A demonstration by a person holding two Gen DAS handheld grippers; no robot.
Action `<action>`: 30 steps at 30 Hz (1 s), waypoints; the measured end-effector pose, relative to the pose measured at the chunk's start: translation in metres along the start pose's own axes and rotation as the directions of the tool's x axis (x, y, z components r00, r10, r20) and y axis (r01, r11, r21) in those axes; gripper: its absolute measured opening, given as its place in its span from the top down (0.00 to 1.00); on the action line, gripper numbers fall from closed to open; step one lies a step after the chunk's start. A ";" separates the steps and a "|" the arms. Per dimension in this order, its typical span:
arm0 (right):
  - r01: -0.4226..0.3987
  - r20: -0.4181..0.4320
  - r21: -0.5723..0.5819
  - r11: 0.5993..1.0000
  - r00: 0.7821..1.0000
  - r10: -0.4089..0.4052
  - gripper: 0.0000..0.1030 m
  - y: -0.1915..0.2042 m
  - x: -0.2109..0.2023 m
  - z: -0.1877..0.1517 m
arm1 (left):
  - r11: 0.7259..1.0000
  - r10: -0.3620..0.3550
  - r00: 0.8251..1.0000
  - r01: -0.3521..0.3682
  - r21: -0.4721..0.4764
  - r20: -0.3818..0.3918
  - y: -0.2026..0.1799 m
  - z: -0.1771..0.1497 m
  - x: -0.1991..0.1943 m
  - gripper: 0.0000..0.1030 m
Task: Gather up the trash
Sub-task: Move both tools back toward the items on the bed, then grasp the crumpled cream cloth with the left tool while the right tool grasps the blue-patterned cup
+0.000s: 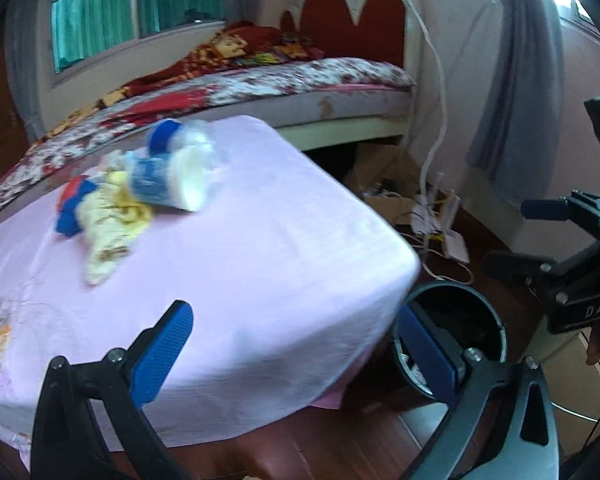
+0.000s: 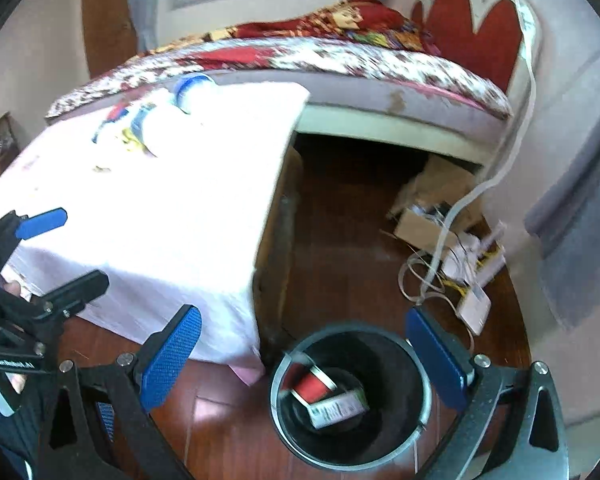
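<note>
A pile of trash lies on the pink-covered table [image 1: 240, 264]: a blue-and-white cup [image 1: 172, 180] on its side, a clear cup with a blue lid [image 1: 180, 136], a crumpled yellowish wrapper [image 1: 108, 220] and a red-and-blue scrap [image 1: 74, 204]. The pile also shows in the right wrist view [image 2: 156, 120]. My left gripper [image 1: 296, 352] is open and empty at the table's near edge. My right gripper [image 2: 304, 356] is open and empty above the black bin [image 2: 352, 396], which holds a red can [image 2: 328, 396]. The bin also shows in the left wrist view [image 1: 452, 320].
A bed [image 1: 260, 80] with a floral cover stands behind the table. Cardboard boxes [image 2: 432, 208], cables and a white power strip [image 2: 476, 308] lie on the wooden floor under and beside the bed. A grey curtain [image 1: 512, 80] hangs at the right.
</note>
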State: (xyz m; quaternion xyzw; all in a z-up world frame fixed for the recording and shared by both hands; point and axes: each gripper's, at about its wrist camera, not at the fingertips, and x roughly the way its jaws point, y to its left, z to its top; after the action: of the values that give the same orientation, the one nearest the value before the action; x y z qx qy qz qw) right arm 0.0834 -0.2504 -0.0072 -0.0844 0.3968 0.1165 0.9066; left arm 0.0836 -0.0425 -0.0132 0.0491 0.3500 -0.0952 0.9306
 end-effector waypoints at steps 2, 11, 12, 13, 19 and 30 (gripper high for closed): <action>-0.022 0.020 -0.015 1.000 1.000 0.023 0.00 0.014 0.003 0.012 | 0.999 0.032 0.999 -0.031 -0.023 0.008 0.016 0.000 -0.004 0.01; -0.121 0.067 -0.011 0.993 0.990 0.122 0.00 0.069 0.038 0.065 | 0.974 0.164 0.986 -0.161 -0.158 0.008 0.111 -0.002 -0.012 0.01; -0.125 0.054 -0.006 0.992 0.991 0.125 0.00 0.073 0.043 0.070 | 0.970 0.175 0.985 -0.171 -0.174 0.009 0.120 -0.002 -0.011 0.01; -0.119 0.042 0.005 0.993 0.992 0.119 0.00 0.077 0.048 0.076 | 0.965 0.187 0.982 -0.182 -0.190 0.011 0.129 -0.002 -0.010 0.01; -0.119 0.098 0.037 0.992 0.988 0.115 0.00 0.093 0.069 0.110 | 0.943 0.220 0.975 -0.211 -0.257 0.005 0.168 0.006 0.006 0.08; -0.123 0.103 0.021 0.992 0.987 0.120 0.00 0.093 0.119 0.144 | 0.933 0.163 0.986 -0.167 -0.319 -0.038 0.184 0.033 0.070 0.21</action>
State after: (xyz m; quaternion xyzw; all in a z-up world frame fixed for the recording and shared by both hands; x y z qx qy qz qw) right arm 0.2368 -0.1082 -0.0044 -0.0413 0.3561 0.1703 0.9179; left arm 0.1951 0.1224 -0.0300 -0.0731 0.3603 0.0417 0.9290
